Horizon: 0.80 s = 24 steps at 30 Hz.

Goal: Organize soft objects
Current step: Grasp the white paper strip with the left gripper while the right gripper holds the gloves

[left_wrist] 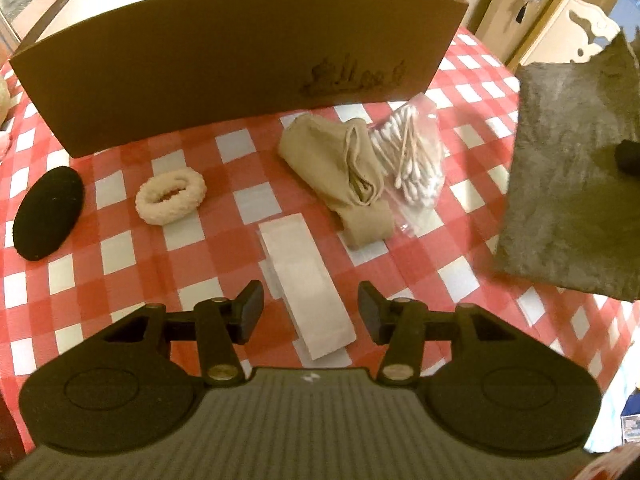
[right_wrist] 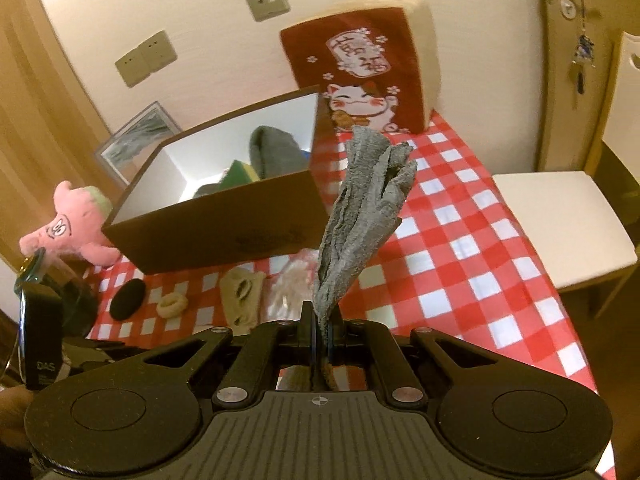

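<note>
My right gripper (right_wrist: 322,334) pinches the grey cloth (right_wrist: 362,208), its long axis rising away toward what looks like the cardboard box (right_wrist: 224,220). My left gripper (left_wrist: 310,312) hangs spread over a white packet (left_wrist: 306,276) on the checked tablecloth (left_wrist: 168,264).

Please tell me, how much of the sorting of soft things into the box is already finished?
Partly done. The brown box already holds a grey knit item and other pieces. The right claw is shut on a grey cloth, raised above the table. The left claw is open and holds nothing. The black pad, cream scrunchie and beige stocking wait outside.
</note>
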Each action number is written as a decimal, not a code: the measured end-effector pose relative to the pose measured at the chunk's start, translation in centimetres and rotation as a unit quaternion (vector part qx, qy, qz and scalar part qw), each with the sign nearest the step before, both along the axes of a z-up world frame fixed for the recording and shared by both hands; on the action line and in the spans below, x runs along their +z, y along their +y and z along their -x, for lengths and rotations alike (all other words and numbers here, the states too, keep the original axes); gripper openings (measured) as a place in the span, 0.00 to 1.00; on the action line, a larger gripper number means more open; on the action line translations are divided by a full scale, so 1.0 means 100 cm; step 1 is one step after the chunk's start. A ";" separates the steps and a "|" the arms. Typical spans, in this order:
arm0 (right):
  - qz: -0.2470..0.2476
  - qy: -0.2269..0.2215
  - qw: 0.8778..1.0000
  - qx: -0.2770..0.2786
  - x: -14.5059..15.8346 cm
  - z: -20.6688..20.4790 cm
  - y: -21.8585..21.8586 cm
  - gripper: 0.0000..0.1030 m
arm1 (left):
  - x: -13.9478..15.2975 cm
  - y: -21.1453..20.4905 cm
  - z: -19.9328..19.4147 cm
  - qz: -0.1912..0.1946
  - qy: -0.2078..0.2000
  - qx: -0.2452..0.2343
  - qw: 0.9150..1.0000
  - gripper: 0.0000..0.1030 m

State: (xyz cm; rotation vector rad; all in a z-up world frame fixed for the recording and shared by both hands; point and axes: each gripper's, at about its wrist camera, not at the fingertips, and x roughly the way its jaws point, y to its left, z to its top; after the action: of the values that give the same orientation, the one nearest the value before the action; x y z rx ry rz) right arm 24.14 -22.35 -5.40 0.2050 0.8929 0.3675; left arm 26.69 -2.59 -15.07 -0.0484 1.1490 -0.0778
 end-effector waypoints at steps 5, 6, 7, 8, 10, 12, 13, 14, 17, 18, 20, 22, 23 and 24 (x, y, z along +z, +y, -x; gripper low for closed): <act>-0.005 0.006 1.000 -0.005 -0.004 -0.003 -0.011 0.05 | -0.007 -0.002 -0.004 -0.013 0.006 0.005 1.000 0.43; -0.005 0.007 1.000 -0.006 -0.004 -0.003 -0.013 0.05 | -0.007 -0.002 -0.004 -0.015 0.003 0.005 1.000 0.42; -0.007 0.008 1.000 -0.006 -0.005 -0.004 -0.014 0.05 | -0.007 -0.002 -0.004 -0.016 0.004 0.005 1.000 0.41; -0.008 0.009 1.000 -0.005 -0.005 -0.004 -0.015 0.05 | -0.007 -0.002 -0.004 -0.017 0.004 0.007 1.000 0.38; -0.010 0.011 1.000 -0.004 -0.006 -0.006 -0.017 0.05 | -0.006 0.002 -0.003 -0.018 0.003 0.009 1.000 0.31; -0.012 0.013 1.000 -0.003 -0.007 -0.008 -0.019 0.05 | -0.005 0.008 -0.001 -0.017 0.006 0.016 1.000 0.29; -0.013 0.012 1.000 -0.002 -0.007 -0.008 -0.020 0.05 | -0.004 0.012 0.000 -0.015 0.008 0.021 1.000 0.29; -0.014 0.012 1.000 -0.001 -0.007 -0.009 -0.020 0.05 | -0.004 0.015 0.001 -0.015 0.010 0.025 1.000 0.29; -0.017 0.013 1.000 0.001 -0.008 -0.010 -0.021 0.05 | -0.004 0.018 0.000 -0.020 0.012 0.031 0.999 0.29; -0.017 0.013 1.000 0.003 -0.009 -0.010 -0.022 0.05 | -0.004 0.018 0.000 -0.022 0.012 0.032 0.999 0.29; -0.018 0.015 1.000 0.004 -0.009 -0.011 -0.021 0.05 | -0.004 0.016 -0.001 -0.023 0.011 0.031 0.999 0.29; -0.018 0.015 1.000 0.005 -0.010 -0.011 -0.022 0.05 | -0.005 0.011 -0.003 -0.027 0.011 0.028 0.999 0.30; -0.018 0.015 1.000 0.006 -0.010 -0.011 -0.022 0.05 | -0.006 0.008 -0.004 -0.034 0.010 0.024 0.999 0.30; -0.018 0.015 1.000 0.006 -0.010 -0.012 -0.022 0.05 | -0.006 0.006 -0.004 -0.039 0.009 0.020 0.999 0.29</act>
State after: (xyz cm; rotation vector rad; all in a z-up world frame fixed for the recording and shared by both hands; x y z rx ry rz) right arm 25.30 -24.52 -6.37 0.2398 0.9183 0.3935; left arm 27.11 -2.03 -15.64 -0.0023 1.1669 0.0028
